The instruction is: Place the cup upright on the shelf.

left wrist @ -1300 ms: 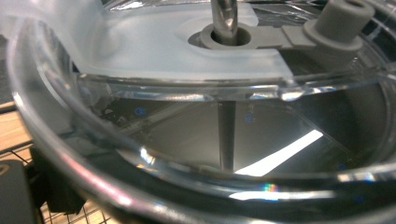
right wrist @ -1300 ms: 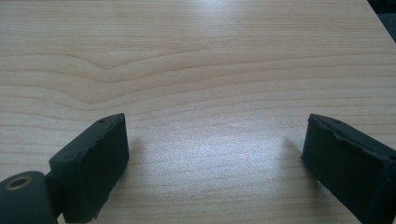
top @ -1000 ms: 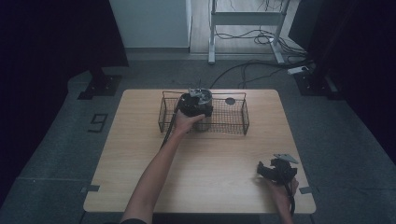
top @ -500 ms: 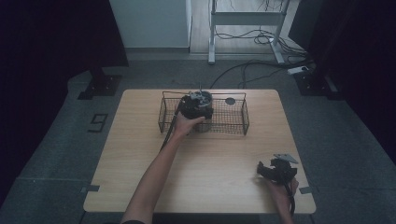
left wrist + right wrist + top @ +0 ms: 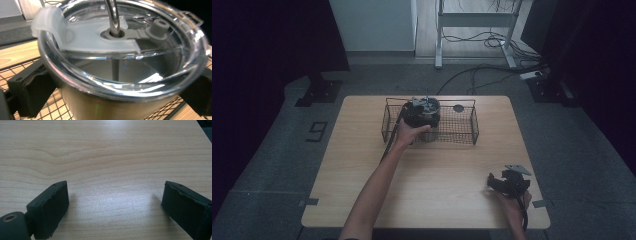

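Back the left gripper [image 5: 424,114], fingers just spread wide around the tumbler [image 5: 120,75] in the wire basket [image 5: 472,117], straight off without tipping it; right gripper [image 5: 507,182] wide, empty.

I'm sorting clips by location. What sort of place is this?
Probably a lab or recording studio: a lone wooden table on grey carpet, dark curtains at the sides, loose cables beneath a metal stand behind.

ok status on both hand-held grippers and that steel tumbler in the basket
Left hand-held gripper jaws just opened, straddling the steel tumbler with clear lid and metal straw, pads seemingly off it. Tumbler upright in black wire basket. Right hand-held gripper open, idle over wooden table. Nothing obstructing.
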`<state>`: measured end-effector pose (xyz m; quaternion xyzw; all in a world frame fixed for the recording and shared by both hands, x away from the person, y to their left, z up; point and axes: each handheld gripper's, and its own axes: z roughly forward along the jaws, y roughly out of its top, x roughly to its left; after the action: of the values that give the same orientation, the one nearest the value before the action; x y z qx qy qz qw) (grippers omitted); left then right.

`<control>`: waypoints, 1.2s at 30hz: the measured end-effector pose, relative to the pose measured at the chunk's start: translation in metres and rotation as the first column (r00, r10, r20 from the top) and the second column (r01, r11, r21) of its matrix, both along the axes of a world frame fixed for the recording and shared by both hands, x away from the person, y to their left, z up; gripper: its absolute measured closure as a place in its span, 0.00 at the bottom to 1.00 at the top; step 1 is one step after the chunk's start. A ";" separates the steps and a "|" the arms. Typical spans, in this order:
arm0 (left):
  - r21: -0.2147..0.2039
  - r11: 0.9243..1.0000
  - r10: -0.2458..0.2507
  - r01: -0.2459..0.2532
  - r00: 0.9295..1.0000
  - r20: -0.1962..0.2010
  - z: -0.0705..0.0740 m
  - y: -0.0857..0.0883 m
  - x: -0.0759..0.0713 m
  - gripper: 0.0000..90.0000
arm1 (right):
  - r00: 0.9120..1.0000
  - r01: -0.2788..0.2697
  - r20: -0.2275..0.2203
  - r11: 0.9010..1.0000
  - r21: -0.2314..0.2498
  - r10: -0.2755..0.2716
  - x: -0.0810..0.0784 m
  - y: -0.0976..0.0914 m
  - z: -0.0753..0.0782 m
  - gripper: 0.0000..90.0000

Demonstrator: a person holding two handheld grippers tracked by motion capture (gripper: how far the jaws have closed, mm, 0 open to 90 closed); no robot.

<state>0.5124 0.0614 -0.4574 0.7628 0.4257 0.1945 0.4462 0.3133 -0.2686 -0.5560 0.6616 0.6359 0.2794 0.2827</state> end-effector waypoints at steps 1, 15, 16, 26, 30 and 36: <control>-0.005 1.000 -0.001 0.001 1.000 0.005 0.001 0.001 -0.001 0.00 | 1.000 0.000 0.000 1.000 0.000 0.000 0.000 0.000 0.000 0.08; -0.002 0.999 -0.040 0.040 0.997 0.059 0.024 0.014 -0.024 0.00 | 1.000 0.000 0.000 1.000 -0.001 0.000 0.000 0.000 0.000 0.08; -0.001 0.999 -0.039 0.040 0.997 0.061 0.026 0.015 -0.026 0.00 | 1.000 0.000 0.000 1.000 0.000 0.000 0.000 0.000 0.000 0.08; 0.022 0.998 -0.058 0.057 0.996 0.063 0.033 0.027 -0.050 0.00 | 1.000 -0.001 0.001 1.000 -0.002 0.001 0.000 0.000 0.000 0.08; 0.024 0.997 -0.075 0.074 0.995 0.061 0.032 0.032 -0.062 0.01 | 1.000 -0.001 0.001 1.000 -0.002 0.001 0.000 0.000 0.000 0.08; -0.001 0.996 -0.089 0.089 0.995 0.044 0.031 0.041 -0.079 0.02 | 1.000 0.001 0.000 1.000 -0.001 -0.001 0.000 0.000 0.000 0.08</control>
<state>0.4330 0.1020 -0.4268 0.7759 0.3814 0.1905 0.4650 0.3133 -0.2685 -0.5560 0.6616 0.6358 0.2791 0.2830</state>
